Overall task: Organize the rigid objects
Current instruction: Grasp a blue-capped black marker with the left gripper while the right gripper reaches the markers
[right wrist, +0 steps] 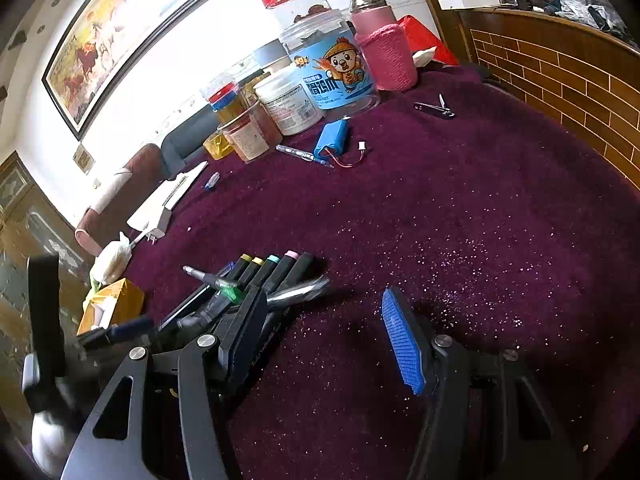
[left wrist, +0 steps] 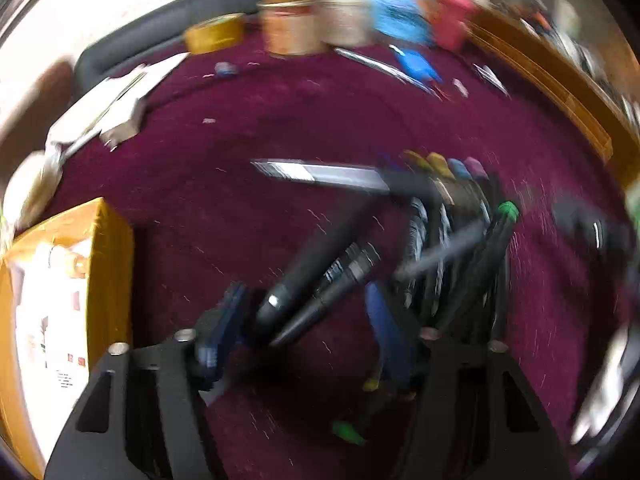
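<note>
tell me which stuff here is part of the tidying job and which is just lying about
Job:
markers
dark pens
left gripper, open around the pens
right gripper, open

Lying about:
blue battery pack
nail clipper
jars
pink bottle
yellow box

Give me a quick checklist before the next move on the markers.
1. Right gripper open with nothing between its pads: ok.
2. Left gripper open: ok; whether it holds the dark pens lying between its pads: cannot tell, view blurred.
3. Row of markers lying side by side on the purple cloth: ok.
4. Loose pens crossing over the row: not ok, still untidy.
5. Cloth ahead of the right gripper free of objects: ok.
</note>
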Motion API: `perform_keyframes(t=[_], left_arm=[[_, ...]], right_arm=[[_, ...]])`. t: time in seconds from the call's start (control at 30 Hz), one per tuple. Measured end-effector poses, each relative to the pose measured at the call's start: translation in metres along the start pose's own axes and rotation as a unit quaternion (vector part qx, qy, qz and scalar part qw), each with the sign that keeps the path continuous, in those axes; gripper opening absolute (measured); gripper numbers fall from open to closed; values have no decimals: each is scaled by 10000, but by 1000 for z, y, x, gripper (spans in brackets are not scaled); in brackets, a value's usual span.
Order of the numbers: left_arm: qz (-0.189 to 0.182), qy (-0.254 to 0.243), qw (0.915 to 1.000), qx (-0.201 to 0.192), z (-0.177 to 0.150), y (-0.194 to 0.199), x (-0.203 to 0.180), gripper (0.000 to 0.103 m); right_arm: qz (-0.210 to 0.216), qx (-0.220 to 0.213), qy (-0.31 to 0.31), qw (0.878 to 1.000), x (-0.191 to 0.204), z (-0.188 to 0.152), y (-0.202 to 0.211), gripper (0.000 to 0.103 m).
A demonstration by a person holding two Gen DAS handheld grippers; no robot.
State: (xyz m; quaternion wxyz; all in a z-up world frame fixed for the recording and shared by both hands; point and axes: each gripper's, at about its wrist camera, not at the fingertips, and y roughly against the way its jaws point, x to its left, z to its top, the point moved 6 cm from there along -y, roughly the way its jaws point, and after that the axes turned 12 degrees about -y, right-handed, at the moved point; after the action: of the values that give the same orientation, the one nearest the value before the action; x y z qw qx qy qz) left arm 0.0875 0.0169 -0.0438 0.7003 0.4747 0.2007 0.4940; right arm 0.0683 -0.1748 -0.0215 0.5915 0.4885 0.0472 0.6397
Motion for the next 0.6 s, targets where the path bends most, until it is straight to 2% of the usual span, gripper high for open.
perform_keyframes(t=[0.07, 0.17, 0.23, 0.33, 0.5, 0.6], left_arm=[[-142, -228, 9996, -77, -12, 11, -17, 37], [-616, -244, 9978, -17, -32, 24, -31, 36], [-798, -258, 9965, 12, -40, 31, -35, 36], [-1170, 120, 9930, -117, -42, 42, -26, 36], [-877, 686, 9932, -345, -10, 32, 0, 36], [-718, 968, 9923, -288, 10, 8, 12, 36]], right_arm=[[1, 43, 12, 10000, 0, -1, -1, 55], [-7, 95, -3, 10000, -1, -2, -3, 55], [-36, 131, -42, 9999, -3, -3, -4, 55], [-45, 197, -121, 9997, -6, -4, -5, 55], [-91, 194, -147, 9997, -8, -4, -5, 55], [-127, 181, -146, 9996, -9, -3, -5, 55]])
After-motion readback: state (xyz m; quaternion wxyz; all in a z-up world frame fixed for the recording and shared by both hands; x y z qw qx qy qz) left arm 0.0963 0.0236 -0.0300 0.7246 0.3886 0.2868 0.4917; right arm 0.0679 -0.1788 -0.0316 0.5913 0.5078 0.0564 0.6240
